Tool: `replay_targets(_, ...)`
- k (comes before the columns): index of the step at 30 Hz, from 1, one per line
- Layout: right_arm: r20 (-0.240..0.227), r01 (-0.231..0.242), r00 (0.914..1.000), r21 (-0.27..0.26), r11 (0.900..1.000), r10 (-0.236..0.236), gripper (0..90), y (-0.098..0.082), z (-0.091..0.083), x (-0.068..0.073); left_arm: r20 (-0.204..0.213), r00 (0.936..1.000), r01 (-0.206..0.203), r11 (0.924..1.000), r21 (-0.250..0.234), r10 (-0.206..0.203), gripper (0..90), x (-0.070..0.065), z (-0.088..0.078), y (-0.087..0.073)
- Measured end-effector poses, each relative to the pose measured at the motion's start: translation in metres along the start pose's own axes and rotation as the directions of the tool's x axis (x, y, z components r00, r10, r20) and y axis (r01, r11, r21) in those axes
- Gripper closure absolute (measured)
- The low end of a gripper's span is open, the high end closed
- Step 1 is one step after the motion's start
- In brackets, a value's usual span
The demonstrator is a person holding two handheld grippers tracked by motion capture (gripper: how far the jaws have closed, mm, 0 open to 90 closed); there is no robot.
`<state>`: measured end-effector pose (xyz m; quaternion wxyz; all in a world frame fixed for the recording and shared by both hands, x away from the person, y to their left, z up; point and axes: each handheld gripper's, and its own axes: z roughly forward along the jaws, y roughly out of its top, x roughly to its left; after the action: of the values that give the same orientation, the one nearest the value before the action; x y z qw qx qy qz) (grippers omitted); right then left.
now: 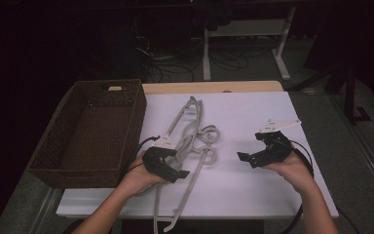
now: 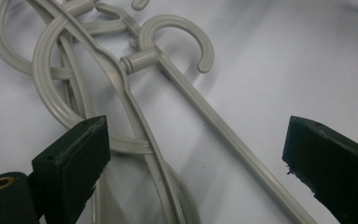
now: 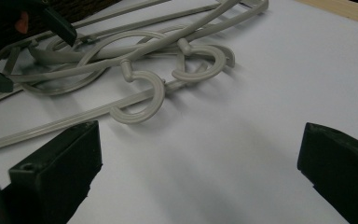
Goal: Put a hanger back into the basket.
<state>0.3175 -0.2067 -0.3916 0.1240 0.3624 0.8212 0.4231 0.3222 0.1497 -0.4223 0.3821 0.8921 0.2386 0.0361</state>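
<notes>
Dim room — white desk legs [image 1: 207, 53], tangled floor cables [image 1: 175, 63] behind

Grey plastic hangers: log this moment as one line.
left tool: open over tangled grey plastic hangers | right tool: open, off hangers | brown wicker basket: nothing inside

Bare white table [image 1: 253, 112] right of tangled hangers [image 1: 195, 141], wicker basket [image 1: 78, 165] walling the left
</notes>
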Motion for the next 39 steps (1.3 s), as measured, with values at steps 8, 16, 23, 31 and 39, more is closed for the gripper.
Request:
replay_targets(8,0.001,-0.009,1.0,-0.004,1.0,0.009,0.0,-0.001,-0.001,-0.001,-0.032,0.9994,0.016,0.9983,0.056,-0.014,23.0,-0.001,0.005,-0.004)
replay_targets(16,-0.003,-0.003,1.0,0.001,1.0,0.003,0.0,-0.001,0.001,-0.001,-0.066,0.9971,0.045,0.9924,0.115,-0.037,40.5,0.0,0.008,-0.006)
replay_targets(23,-0.003,-0.01,0.9999,-0.001,1.0,0.01,0.0,-0.002,0.001,-0.002,-0.087,0.9949,0.062,0.9904,0.124,-0.051,49.3,0.002,0.009,-0.007)
replay_targets(31,-0.004,-0.007,1.0,0.002,1.0,0.007,0.0,-0.002,0.002,-0.002,-0.093,0.9944,0.065,0.9847,0.161,-0.051,57.4,0.0,0.019,-0.007)
replay_targets(39,-0.007,-0.006,1.0,0.005,1.0,0.006,0.0,-0.003,0.002,-0.002,-0.119,0.9897,0.098,0.983,0.155,-0.08,70.2,0.003,0.021,-0.006)
